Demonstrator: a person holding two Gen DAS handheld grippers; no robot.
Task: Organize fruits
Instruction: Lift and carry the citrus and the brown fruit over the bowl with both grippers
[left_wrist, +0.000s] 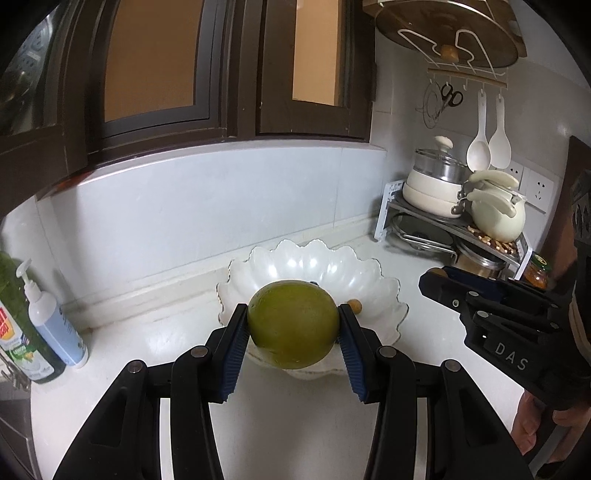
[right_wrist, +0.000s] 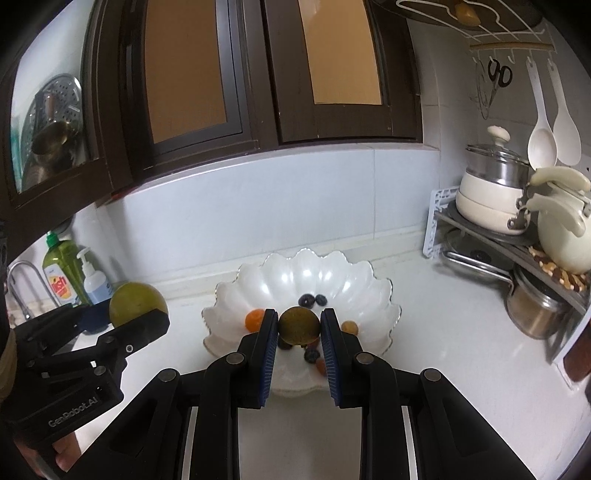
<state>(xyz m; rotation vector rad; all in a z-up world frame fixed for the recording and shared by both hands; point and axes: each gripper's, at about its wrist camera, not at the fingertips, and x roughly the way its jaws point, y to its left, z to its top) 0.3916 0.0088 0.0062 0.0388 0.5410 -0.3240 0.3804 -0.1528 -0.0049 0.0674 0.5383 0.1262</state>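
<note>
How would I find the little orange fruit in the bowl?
Find the white scalloped bowl on the counter under the window. Look at its left side, beside the right gripper. The orange fruit is the bright one; the blueberries are dark.

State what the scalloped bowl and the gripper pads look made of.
Scalloped bowl: looks like glazed white ceramic or milk glass, judging by bright highlights on its smooth lobes; which one is unclear. Gripper pads: probably blue rubber or soft plastic, matte with fine ribbing, here pressed against the green fruit.
</note>
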